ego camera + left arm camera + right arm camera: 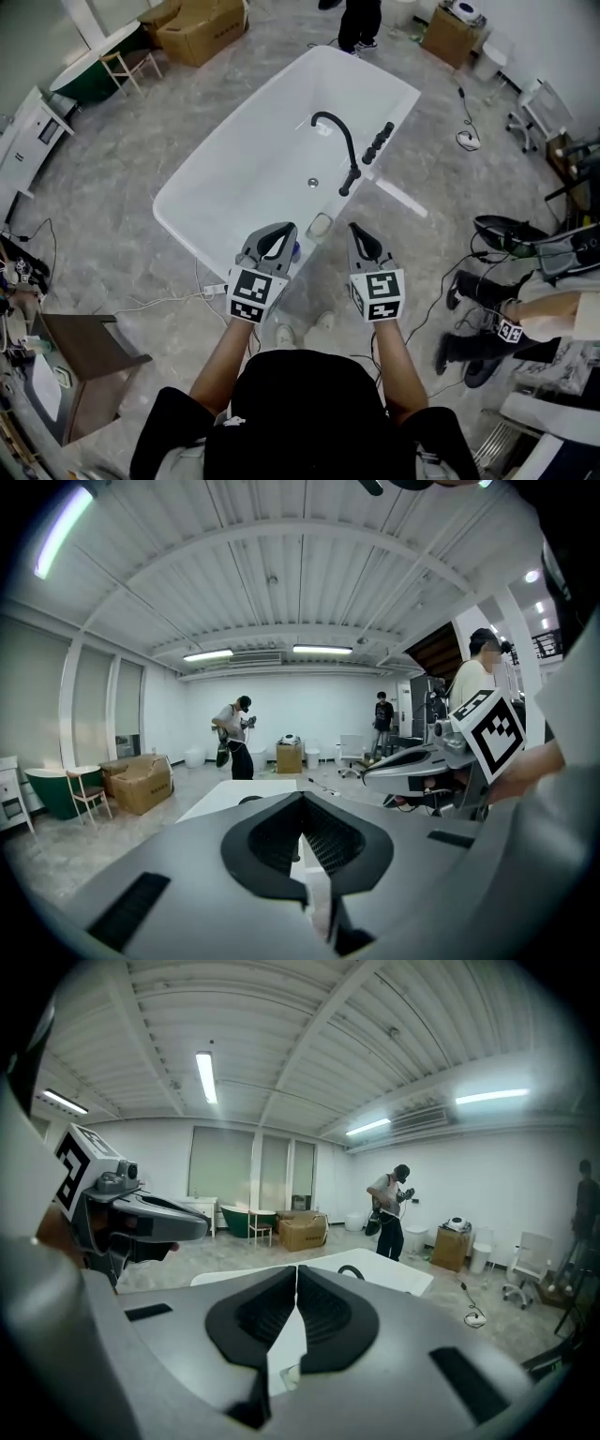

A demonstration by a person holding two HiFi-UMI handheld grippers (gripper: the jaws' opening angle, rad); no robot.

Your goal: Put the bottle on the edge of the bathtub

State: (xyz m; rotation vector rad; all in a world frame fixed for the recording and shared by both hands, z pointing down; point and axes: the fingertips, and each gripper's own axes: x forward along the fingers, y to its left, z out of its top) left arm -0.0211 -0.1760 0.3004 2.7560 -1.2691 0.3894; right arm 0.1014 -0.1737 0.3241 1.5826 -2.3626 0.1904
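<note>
A white bathtub (178,192) with a black faucet (339,150) lies in front of me on the grey floor. Both grippers hover side by side over its near rim. My left gripper (281,234) has its jaws meeting at the tips with nothing between them (302,803). A small blue thing (296,250), perhaps the bottle, peeks out beside it, mostly hidden. My right gripper (357,232) is likewise shut and empty (297,1274). A small pale container (319,226) sits on the rim between the two grippers. The tub shows beyond the jaws (225,794) (394,1279).
Cardboard boxes (202,28) and a green tub (89,66) stand at the far left. One person (358,23) stands beyond the tub, and another sits at the right (553,309). A brown stool (84,347) is near my left. Cables (169,298) run over the floor.
</note>
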